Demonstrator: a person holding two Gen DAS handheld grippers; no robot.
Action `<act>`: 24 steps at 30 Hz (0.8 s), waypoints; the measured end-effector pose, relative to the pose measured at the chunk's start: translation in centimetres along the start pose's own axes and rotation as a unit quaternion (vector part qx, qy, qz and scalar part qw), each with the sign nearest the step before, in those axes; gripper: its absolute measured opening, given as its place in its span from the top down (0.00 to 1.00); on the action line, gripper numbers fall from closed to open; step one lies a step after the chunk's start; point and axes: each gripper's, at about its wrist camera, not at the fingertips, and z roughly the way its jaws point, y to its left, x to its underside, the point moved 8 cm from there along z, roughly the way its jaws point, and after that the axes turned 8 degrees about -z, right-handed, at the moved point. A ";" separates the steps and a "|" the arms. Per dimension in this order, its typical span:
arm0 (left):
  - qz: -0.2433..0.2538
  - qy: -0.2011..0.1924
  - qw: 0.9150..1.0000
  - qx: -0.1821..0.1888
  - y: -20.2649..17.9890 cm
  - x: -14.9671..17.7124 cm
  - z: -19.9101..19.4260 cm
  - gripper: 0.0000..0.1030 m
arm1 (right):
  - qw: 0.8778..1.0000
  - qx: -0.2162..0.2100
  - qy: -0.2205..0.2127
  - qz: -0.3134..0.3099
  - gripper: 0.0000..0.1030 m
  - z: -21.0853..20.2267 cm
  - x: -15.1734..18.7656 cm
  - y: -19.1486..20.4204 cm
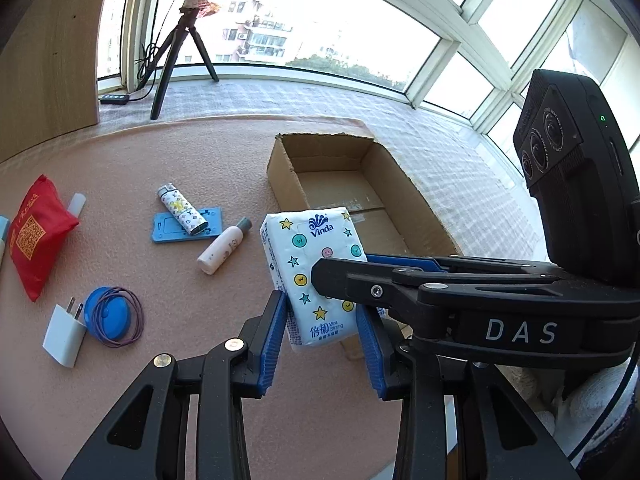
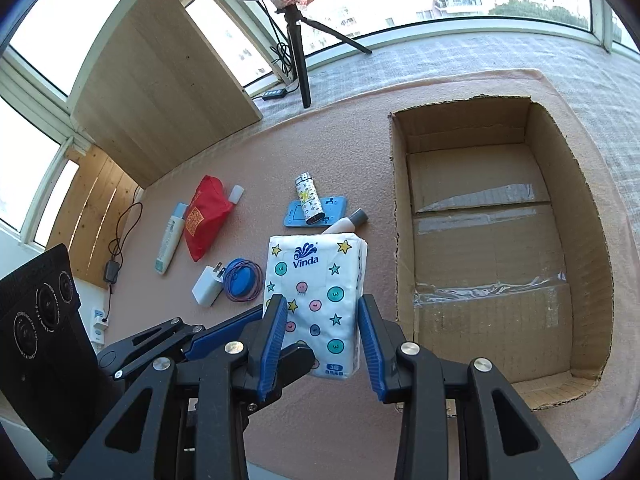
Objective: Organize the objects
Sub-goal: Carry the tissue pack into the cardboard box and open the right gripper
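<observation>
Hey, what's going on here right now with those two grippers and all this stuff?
A person is tidying small items with two handheld grippers. Both the left gripper and the right gripper are closed on one white Vinda tissue pack with star print, held above the pink mat. The open brown cardboard box beside it looks empty. A patterned lighter and red pouch lie on the mat.
</observation>
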 end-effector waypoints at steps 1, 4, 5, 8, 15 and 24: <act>0.005 0.002 1.000 0.003 -0.9 0.1 0.4 0.62 | 1.000 0.002 -0.002 0.005 0.67 -0.4 0.1 -0.8; 0.017 0.008 1.000 0.011 -3.0 0.1 1.7 0.62 | 1.000 0.010 -0.007 0.020 0.67 -1.4 0.4 -2.7; 0.021 0.010 1.000 0.013 -3.6 0.1 2.1 0.62 | 1.000 0.013 -0.008 0.023 0.67 -1.6 0.5 -3.3; 0.030 0.015 0.999 0.019 -5.2 0.2 3.2 0.62 | 0.999 0.020 -0.012 0.033 0.67 -2.3 0.8 -4.9; 0.042 0.022 0.999 0.026 -7.5 0.6 4.8 0.62 | 0.998 0.033 -0.016 0.043 0.67 -3.2 1.3 -6.9; 0.054 0.021 0.998 0.012 -8.1 0.8 5.2 0.61 | 0.997 0.051 -0.024 0.049 0.66 -3.9 1.6 -8.1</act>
